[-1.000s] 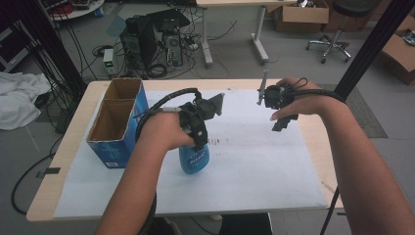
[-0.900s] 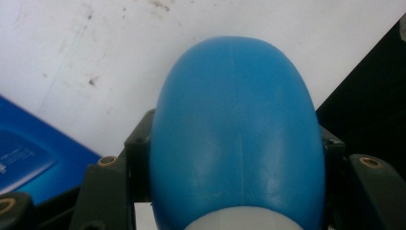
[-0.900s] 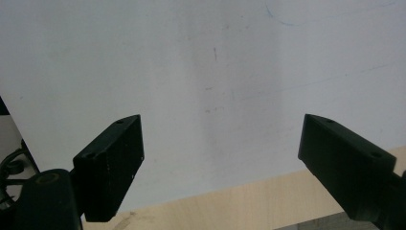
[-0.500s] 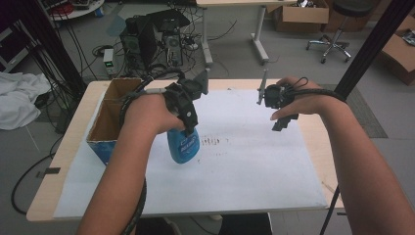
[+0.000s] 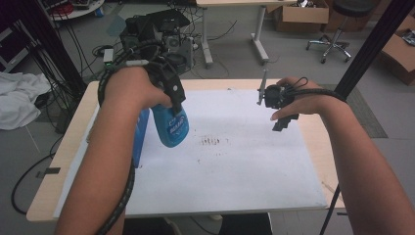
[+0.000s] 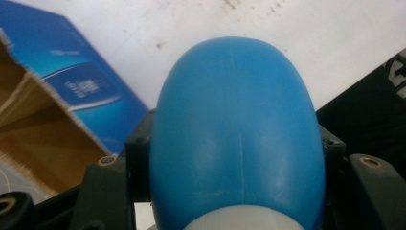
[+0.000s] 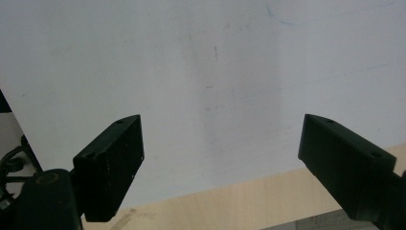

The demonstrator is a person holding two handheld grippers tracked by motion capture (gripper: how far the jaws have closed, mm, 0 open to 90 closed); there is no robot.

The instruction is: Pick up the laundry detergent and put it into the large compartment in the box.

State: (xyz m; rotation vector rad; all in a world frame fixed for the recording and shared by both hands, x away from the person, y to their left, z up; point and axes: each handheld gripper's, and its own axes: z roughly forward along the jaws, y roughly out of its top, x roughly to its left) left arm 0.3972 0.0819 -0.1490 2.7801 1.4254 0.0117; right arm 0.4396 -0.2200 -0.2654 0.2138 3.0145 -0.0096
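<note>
A: Report the state of the left claw (image 5: 172, 100).

B: The left claw is clamping a blue plastic bottle (image 5: 171, 126). In the left gripper view the black jaws are pressing on both sides of the bottle's rounded body (image 6: 237, 134), and a white collar is showing at the bottom edge of that view. The bottle is hanging clear above the desk (image 5: 63, 161), over the left part of the white sheet (image 5: 235, 166) that is covering most of the desk.

A: What containers are standing on the desk?

B: One: a blue cardboard box (image 5: 142, 134), standing at the left side of the desk, just beside the bottle and partly hidden behind the person's left forearm. In the left gripper view its top is standing open, and the brown inner walls (image 6: 33, 129) are showing. What is lying inside it cannot be told. The bottle is outside the box, to the right of it in the high view. Whether the bottle is holding any liquid cannot be told either, since its wall is opaque.

A: Report the state of the right claw (image 5: 284, 122).

B: The right claw is hanging above the right part of the white sheet, well apart from the bottle. In the right gripper view its two black jaws are standing wide apart with nothing between them, over the sheet and the bare wooden edge of the desk (image 7: 239, 201).

A: Any marks on the sheet?

B: A patch of small dark specks (image 5: 211, 142) is lying near the middle, just right of the bottle.
</note>
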